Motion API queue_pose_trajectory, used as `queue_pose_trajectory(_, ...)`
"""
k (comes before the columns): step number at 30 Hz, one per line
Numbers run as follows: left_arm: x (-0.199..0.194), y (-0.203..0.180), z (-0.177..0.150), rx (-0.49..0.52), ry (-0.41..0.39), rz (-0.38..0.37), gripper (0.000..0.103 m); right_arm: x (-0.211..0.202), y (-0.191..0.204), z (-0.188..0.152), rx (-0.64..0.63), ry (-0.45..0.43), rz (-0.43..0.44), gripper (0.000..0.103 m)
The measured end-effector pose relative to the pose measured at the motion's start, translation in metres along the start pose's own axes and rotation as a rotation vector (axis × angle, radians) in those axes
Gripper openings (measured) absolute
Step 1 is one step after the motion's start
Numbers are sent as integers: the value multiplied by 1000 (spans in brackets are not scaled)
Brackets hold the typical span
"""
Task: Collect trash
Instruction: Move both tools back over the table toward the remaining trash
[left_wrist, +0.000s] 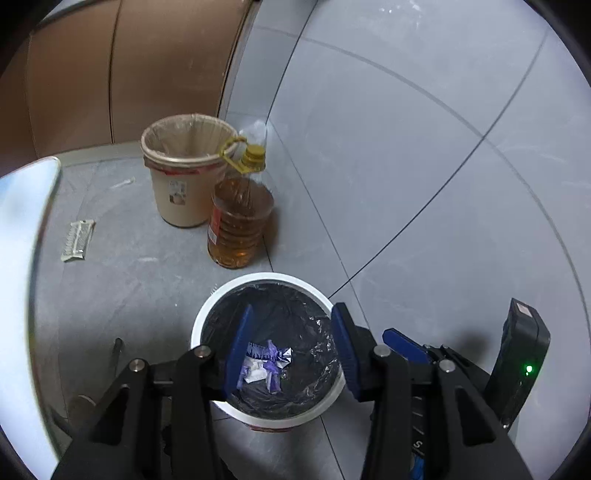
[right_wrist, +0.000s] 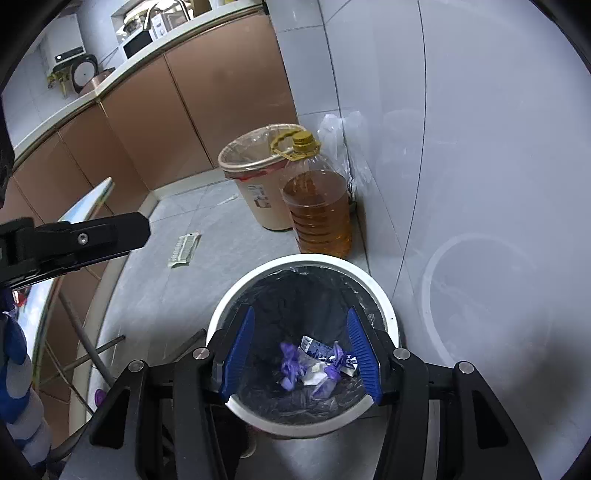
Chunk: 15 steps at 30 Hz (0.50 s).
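A white bin (left_wrist: 273, 276) lined with a black bag stands on the grey floor right below both grippers. Crumpled purple and white wrappers (left_wrist: 267, 363) lie at its bottom, also seen in the right wrist view as wrappers (right_wrist: 317, 365) inside the bin (right_wrist: 306, 260). My left gripper (left_wrist: 291, 350) hangs over the bin mouth, its blue jaws apart with nothing between them. My right gripper (right_wrist: 301, 354) hangs over the same bin, also open and empty. A flat ribbed wrapper (left_wrist: 77, 240) lies on the floor to the left.
A beige bin (left_wrist: 184, 170) with a clear liner and a large oil bottle (left_wrist: 240, 221) with a yellow cap stand just beyond the white bin, against the tiled wall. Brown cabinets (right_wrist: 147, 122) run along the back left. A pale table edge (left_wrist: 22, 221) is at the left.
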<state>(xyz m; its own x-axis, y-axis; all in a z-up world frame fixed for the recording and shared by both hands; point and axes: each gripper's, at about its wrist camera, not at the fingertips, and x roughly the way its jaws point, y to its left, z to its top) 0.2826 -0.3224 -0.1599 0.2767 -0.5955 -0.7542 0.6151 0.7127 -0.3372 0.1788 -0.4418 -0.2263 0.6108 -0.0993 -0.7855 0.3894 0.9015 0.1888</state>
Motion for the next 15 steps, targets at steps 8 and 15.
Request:
queue_pose_trajectory(8, -92, -3, -8, -14, -194, 13, 42, -58, 36, 9, -44, -94, 43, 54)
queue_pose_trajectory(15, -171, 4, -26, -4, -276, 78, 42, -125, 79, 13, -115, -191, 81, 59)
